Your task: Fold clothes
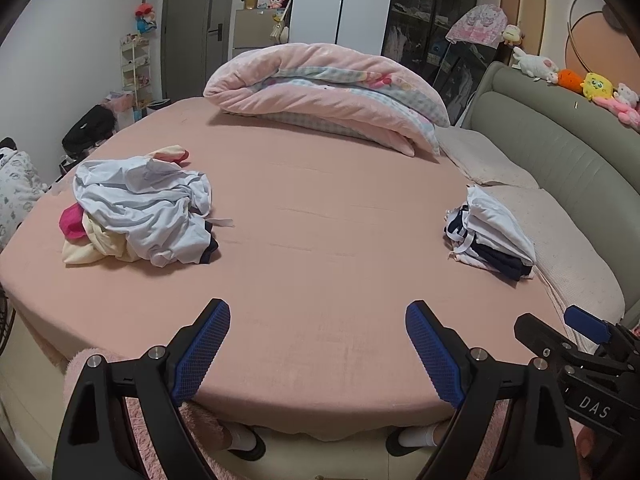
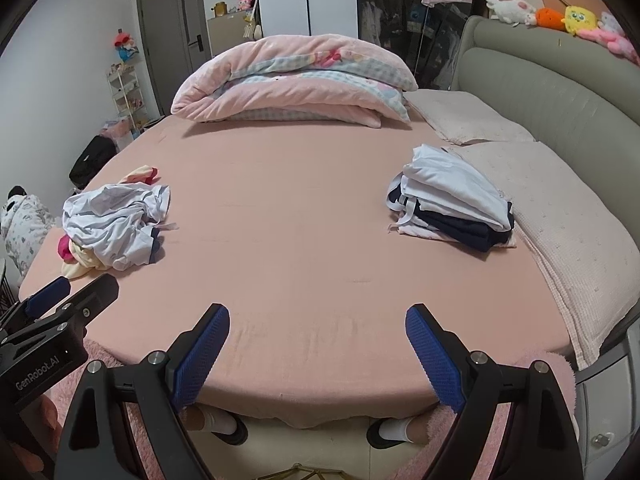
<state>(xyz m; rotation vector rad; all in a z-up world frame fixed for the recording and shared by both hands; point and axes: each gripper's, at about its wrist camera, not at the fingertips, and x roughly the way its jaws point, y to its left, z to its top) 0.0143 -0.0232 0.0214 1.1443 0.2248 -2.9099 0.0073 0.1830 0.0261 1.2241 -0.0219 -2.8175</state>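
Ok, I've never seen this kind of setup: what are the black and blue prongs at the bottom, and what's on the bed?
Those prongs are hand-held claws; a person holds one in each hand, each carrying a camera looking along its fingers. One picture comes from the left claw, the other from the right claw. Both are open and hold nothing. On the pink bed lie a crumpled pile of clothes to the left, a folded stack to the right by the pillows, and a rolled quilt at the far side.

right gripper [image 2: 318, 350] gapes wide over the pink bed [image 2: 304, 240]; crumpled clothes pile [image 2: 114, 226] left, folded stack [image 2: 454, 204] right by pillows [image 2: 568, 216].
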